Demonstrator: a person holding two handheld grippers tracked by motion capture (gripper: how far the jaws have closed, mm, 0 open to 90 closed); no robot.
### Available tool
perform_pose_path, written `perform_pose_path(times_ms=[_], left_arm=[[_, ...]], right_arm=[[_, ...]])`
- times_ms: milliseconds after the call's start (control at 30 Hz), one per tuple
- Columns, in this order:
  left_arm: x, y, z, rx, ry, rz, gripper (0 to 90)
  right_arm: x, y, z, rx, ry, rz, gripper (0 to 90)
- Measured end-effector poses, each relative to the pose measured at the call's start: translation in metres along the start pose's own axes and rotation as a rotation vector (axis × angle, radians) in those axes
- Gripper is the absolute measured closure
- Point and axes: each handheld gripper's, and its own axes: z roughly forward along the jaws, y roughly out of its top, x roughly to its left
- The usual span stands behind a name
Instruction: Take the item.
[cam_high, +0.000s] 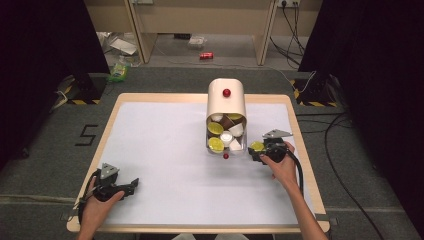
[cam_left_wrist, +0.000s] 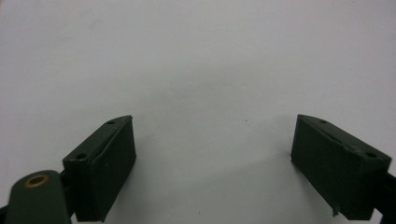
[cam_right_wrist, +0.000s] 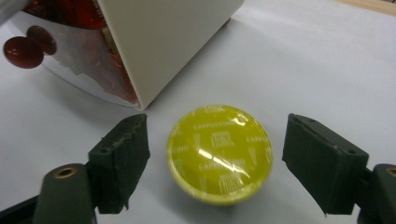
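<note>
Left gripper (cam_high: 134, 184): near the front left corner of the table (cam_high: 165, 165), lying low over the white surface. Jaws spread wide, nothing between them, touching nothing but bare tabletop.

Right gripper (cam_high: 256, 148): close to the right edge of the table, about halfway back. Jaws stand apart with a yellow capsule (cam_right_wrist: 219, 154) between them. Gaps show on both sides of the capsule; the pads do not press on it. The capsule rests on the table, foil lid facing up.

Hands: left hand (cam_high: 97, 202) and right hand (cam_high: 282, 167) each wrap a gripper body from behind, forearms entering from the front edge.

Container: cream dispenser (cam_high: 226, 107), just beside the yellow capsule, toward the back centre. Its clear drawer (cam_high: 226, 142) holds yellow, white and brown capsules. Red knob (cam_high: 226, 92) on top.
</note>
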Motion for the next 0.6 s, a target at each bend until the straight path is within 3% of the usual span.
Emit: perform_pose_path(times_ms=[167, 600], left_arm=[[0.0, 0.0, 0.0, 0.0, 0.0, 0.0, 13.2], [0.0, 0.0, 0.0, 0.002, 0.0, 0.003, 13.2]], right_arm=[[-0.001, -0.005, -0.012, -0.016, 0.002, 0.016, 20.3], [0.003, -0.019, -0.031, -0.02, -0.002, -0.008, 18.2]])
